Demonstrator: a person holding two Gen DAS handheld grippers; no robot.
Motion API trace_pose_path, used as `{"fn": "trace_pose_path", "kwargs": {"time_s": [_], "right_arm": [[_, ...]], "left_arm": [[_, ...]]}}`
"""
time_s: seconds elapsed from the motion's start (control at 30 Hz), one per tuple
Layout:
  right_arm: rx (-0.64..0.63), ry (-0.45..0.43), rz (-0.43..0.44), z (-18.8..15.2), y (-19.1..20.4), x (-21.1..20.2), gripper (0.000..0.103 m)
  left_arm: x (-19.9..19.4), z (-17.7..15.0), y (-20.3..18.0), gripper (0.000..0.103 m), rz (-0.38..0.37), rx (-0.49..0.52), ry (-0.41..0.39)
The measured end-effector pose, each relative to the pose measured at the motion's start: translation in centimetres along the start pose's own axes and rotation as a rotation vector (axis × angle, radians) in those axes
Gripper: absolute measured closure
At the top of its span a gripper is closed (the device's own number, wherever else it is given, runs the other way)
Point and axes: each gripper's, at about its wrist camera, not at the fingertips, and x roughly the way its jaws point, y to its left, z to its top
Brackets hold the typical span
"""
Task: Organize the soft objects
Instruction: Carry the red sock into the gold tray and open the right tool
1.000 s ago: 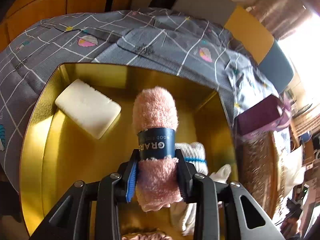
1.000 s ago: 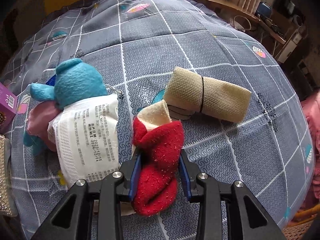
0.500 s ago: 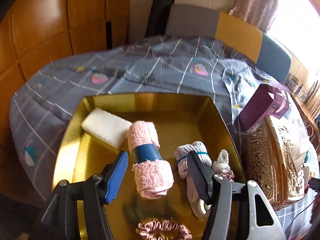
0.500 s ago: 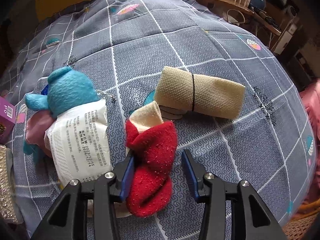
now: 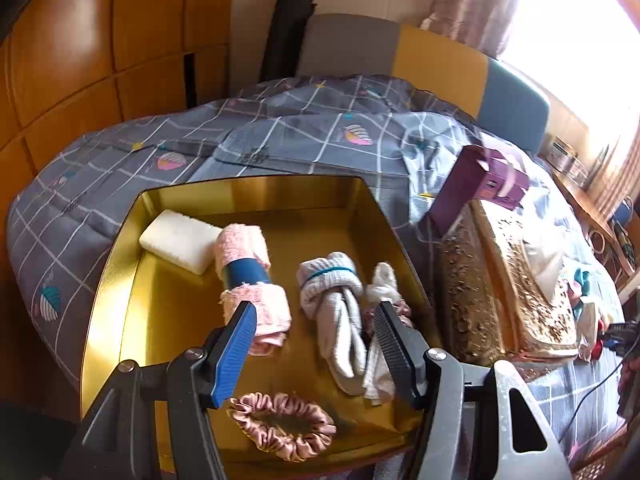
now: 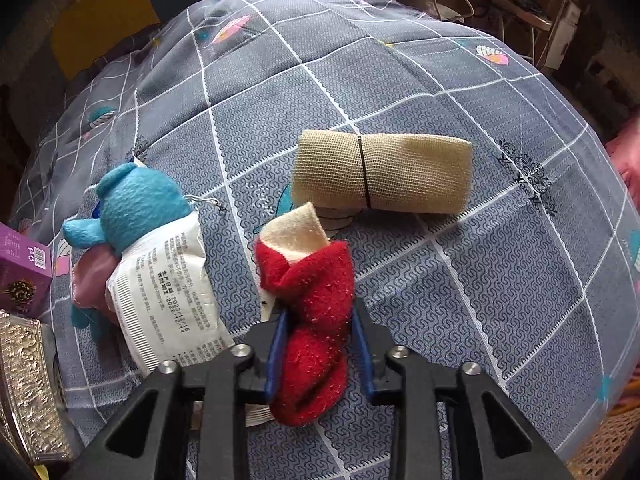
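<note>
In the left wrist view a gold tray (image 5: 104, 292) on the bed holds a white sponge (image 5: 180, 240), a rolled pink towel with a blue band (image 5: 252, 280), a bundled white sock (image 5: 336, 304), a smaller white cloth (image 5: 384, 280) and a pink scrunchie (image 5: 284, 424). My left gripper (image 5: 316, 316) is open and empty above the tray. In the right wrist view my right gripper (image 6: 316, 320) is shut on a red and cream sock (image 6: 312, 308). A tan rolled cloth (image 6: 380, 174) lies just beyond it.
A blue plush toy (image 6: 136, 204) and a white printed packet (image 6: 164, 296) lie left of the sock on the grey checked quilt (image 6: 480, 280). A purple box (image 5: 484, 184) and an ornate gold box (image 5: 516, 280) stand right of the tray.
My left gripper let go of the pink towel in the tray, opened and pulled back. My right gripper opened briefly, then shut on the red sock again.
</note>
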Motion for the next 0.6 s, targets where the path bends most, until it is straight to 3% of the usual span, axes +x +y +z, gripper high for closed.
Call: {"fn": "trace_pose_path", "kwargs": {"time_s": [0.27,0.43,0.6], "right_arm": [[0.018,0.004,0.015,-0.2,-0.2,-0.2,0.08],[0.039,-0.146,0.075,0.0,-0.6,-3.3,0.083],[0.061,-0.136,0.04,0.4,-1.0,-3.1,0.083]], "left_arm": [[-0.7,-0.7,-2.0,0.041,-0.041,0.058,-0.006],[-0.9,-1.0,-3.2,0.041,-0.042,0.114,-0.017],[-0.5,-1.3,-3.3,0.041,-0.044,0.126,0.011]]}}
